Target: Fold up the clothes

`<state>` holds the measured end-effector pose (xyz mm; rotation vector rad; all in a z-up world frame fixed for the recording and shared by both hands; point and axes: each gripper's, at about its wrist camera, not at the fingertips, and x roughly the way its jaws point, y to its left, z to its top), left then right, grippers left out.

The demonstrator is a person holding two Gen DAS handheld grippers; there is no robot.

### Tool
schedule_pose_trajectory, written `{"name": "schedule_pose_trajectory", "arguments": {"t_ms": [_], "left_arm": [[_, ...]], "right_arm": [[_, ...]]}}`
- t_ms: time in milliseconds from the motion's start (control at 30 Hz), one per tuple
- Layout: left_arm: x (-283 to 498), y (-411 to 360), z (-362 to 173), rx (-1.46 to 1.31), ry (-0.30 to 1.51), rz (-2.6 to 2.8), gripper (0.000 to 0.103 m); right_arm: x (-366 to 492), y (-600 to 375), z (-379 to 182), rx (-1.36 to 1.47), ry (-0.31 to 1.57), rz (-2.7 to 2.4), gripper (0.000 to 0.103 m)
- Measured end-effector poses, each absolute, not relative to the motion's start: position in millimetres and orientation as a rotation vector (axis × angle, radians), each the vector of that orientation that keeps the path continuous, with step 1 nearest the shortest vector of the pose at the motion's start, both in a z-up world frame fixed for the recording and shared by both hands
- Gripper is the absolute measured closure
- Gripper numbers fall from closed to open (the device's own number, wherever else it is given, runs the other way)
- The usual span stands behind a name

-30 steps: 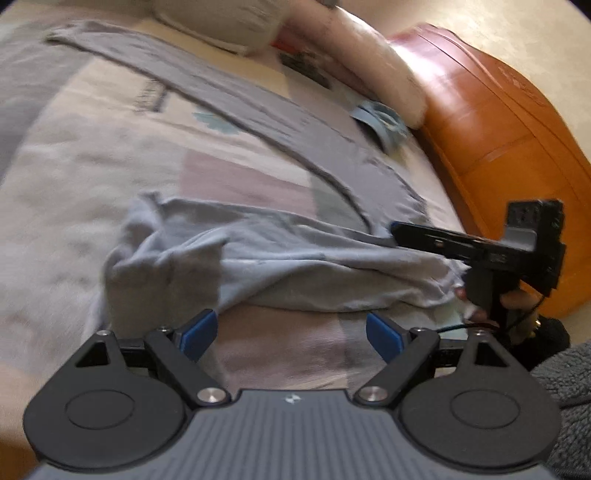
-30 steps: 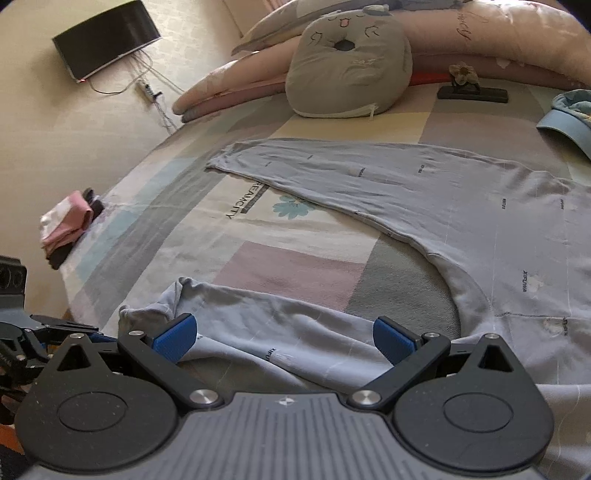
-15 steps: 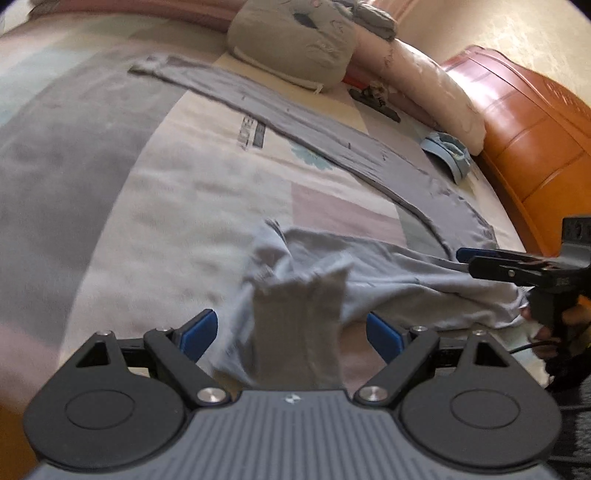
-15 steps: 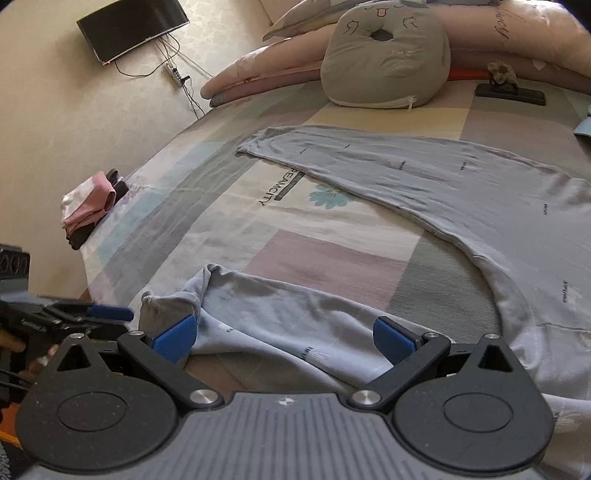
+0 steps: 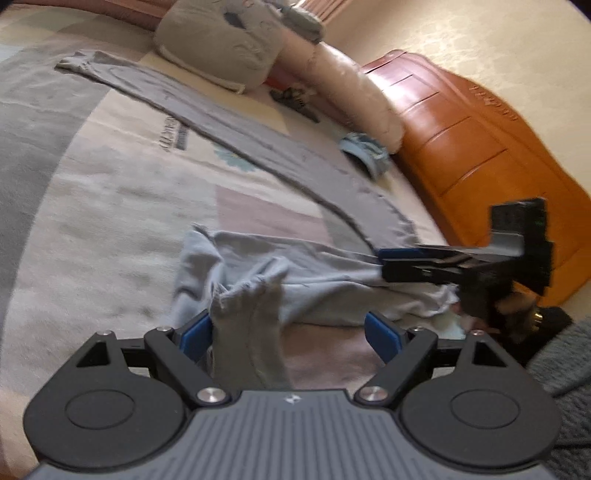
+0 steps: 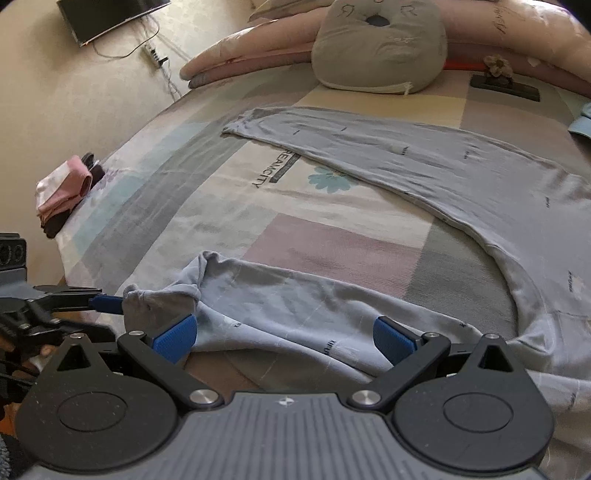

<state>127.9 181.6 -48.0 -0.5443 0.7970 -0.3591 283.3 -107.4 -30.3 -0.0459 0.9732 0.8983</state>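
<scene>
Left gripper (image 5: 291, 328) wide, pant cuff (image 5: 251, 295) draped against one finger, not clamped. Right gripper (image 6: 284, 334) wide, empty, over grey pants (image 6: 424, 166) at bed's (image 6: 332, 243) near edge.

My left gripper (image 5: 291, 328): matt black plastic arms, ribbed grey plastic body, shiny steel pivot pins, blue pads w/ fine rubbery grid texture; right gripper (image 6: 284, 334) same build, dusty specks on the black. Pale grey-blue long trousers (image 6: 424, 166): thin soft jersey cloth, matt, creased near the cuff. Patchwork pastel bedsheet (image 6: 332, 243): smooth woven cotton look, matt. Orange-brown wooden headboard (image 5: 476, 147): polished, glossy. Grey round plush cushion (image 6: 376, 48): fuzzy, soft. Black flat TV screen (image 6: 107, 16): glossy.
</scene>
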Motion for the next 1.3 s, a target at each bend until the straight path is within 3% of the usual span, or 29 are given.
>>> {"name": "schedule_pose_trajectory", "arguments": {"t_ms": [233,500,533,600,667,767,1033,1300], "left_arm": [[126,188,-82,-0.629,0.833,-0.297,0.018],[134,190,-108,-0.742,0.735,-0.416,0.021],[134,195,-112,-0.776,0.724,-0.41,0.025],[132,200,-116,-0.77,0.718,-0.376,0.044],[129,202,-119,-0.759,0.718,-0.337,0.071],[129,197,-116,-0.693,0.734,-0.27,0.091],[130,210,-79,-0.555,0.768,-0.178,0.094],[122,301,-45,-0.498,0.748,0.153,0.096]], "right_arm": [[278,-95,-29,-0.094,0.978,0.956,0.0],[278,-109,-33,-0.078,0.994,0.92,0.0],[278,-110,-35,-0.075,0.997,0.913,0.0],[279,-114,-37,-0.068,1.001,0.899,0.0],[279,-118,-41,-0.057,1.009,0.889,0.0],[279,-122,-47,-0.048,1.026,0.871,0.0],[280,-127,-43,-0.031,1.008,0.859,0.0],[285,-133,-33,-0.006,0.976,0.845,0.0]]}}
